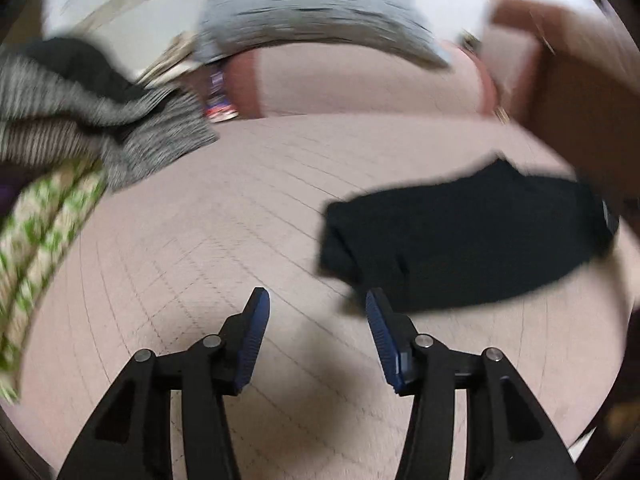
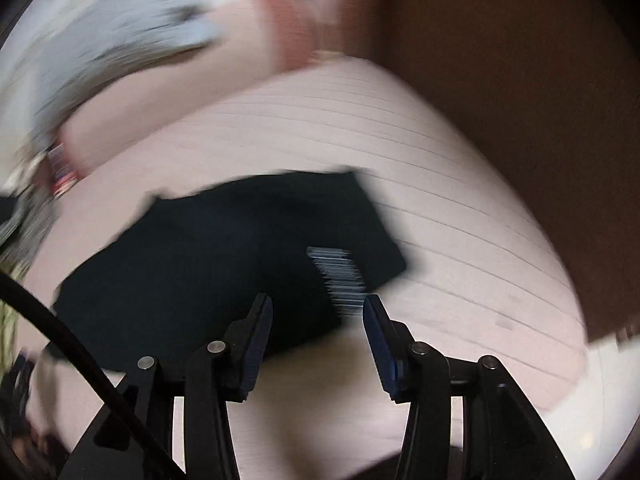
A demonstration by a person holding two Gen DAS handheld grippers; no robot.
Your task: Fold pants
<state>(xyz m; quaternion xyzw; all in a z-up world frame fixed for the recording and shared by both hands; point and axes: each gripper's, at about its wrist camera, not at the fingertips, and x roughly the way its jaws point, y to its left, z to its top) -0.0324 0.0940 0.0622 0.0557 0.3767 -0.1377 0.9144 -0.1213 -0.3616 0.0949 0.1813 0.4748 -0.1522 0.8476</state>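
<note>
Pink quilted bedcover (image 1: 224, 216), stitched in a grid, formed the work surface in both views; all detail was softened by motion blur.

Item: black pants (image 1: 460, 248), folded into a compact slab, lay flat on the bedcover. From the left wrist they sat ahead and to the right of the left gripper (image 1: 318, 304); from the right wrist they lay directly ahead of and partly behind the right gripper (image 2: 318, 308).

Item: left gripper, jaws parted to a moderate gap, nothing between the blue pads, only bare cover beneath.

Item: right gripper, jaws likewise parted, empty; the near edge of the pants showed through the gap, untouched by either pad.

Left wrist view only: heap of clothes (image 1: 80, 120) at the left edge, comprising grey knit, a brown striped piece and a green-and-cream patterned cloth (image 1: 36, 264), cut off by the frame.

Right wrist view only: pale ribbed streak (image 2: 340, 280) over the pants' near corner, identity unclear; black cable (image 2: 80, 360) crossing the lower left.

Both views: grey speckled pillow (image 1: 312, 12) at the far end; brown cardboard-coloured mass (image 2: 520, 120) on the right, far larger in the right wrist view, too blurred to identify as a box. Contents, if any, not visible.
</note>
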